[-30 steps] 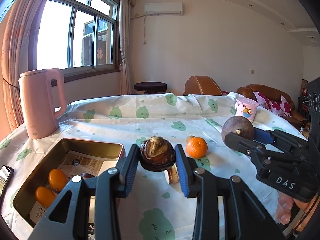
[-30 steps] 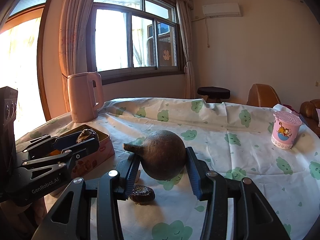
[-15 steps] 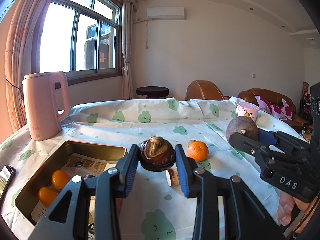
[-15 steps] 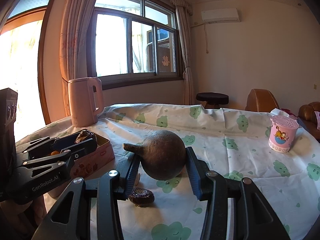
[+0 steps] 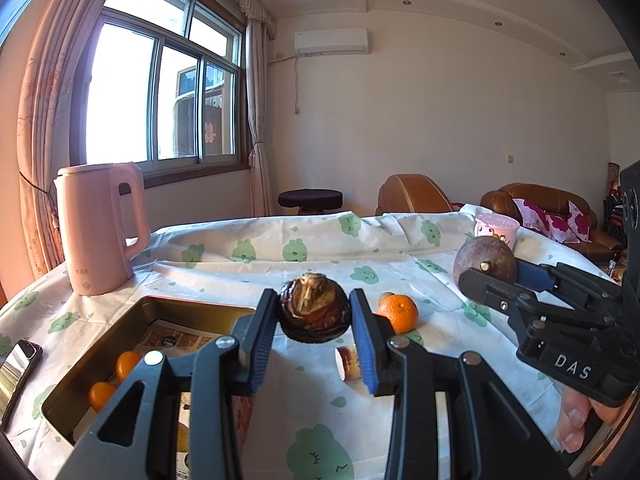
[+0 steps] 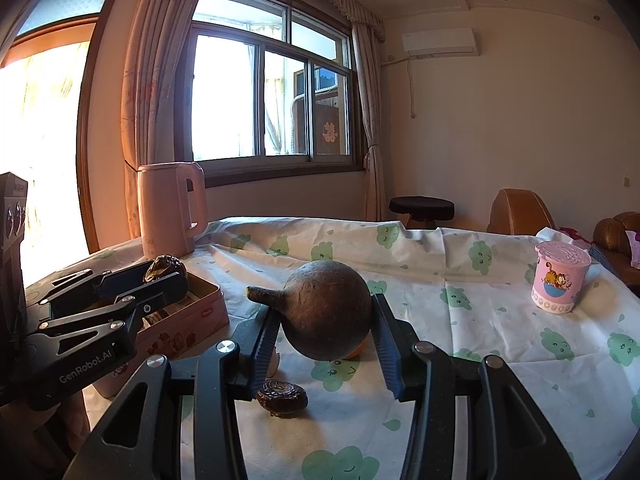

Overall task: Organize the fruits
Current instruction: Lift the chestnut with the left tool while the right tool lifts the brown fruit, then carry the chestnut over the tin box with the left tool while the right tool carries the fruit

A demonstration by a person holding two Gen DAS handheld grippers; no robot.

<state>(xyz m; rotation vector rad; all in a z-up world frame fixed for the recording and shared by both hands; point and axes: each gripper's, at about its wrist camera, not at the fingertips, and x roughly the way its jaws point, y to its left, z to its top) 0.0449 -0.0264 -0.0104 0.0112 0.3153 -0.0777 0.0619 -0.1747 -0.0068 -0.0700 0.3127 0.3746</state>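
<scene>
My left gripper (image 5: 314, 322) is shut on a dark brown scaly fruit (image 5: 314, 312) and holds it above the table, just right of the metal tin (image 5: 120, 336). The tin holds small oranges (image 5: 128, 362). My right gripper (image 6: 326, 328) is shut on a round brown fruit with a stem (image 6: 324, 314), above the tablecloth. That fruit also shows in the left wrist view (image 5: 484, 260). A mandarin (image 5: 398, 312) and a cut piece (image 5: 347, 362) lie on the cloth. A dark wrinkled fruit (image 6: 282, 396) lies below my right gripper.
A pink kettle (image 5: 98, 228) stands at the back left, behind the tin. A pink cup (image 6: 560, 282) stands at the right of the table. A phone (image 5: 16, 364) lies at the left edge. Sofas and a stool are behind the table.
Both grippers have risen slightly and tilted up, still holding their fruits. The table objects have not moved.
</scene>
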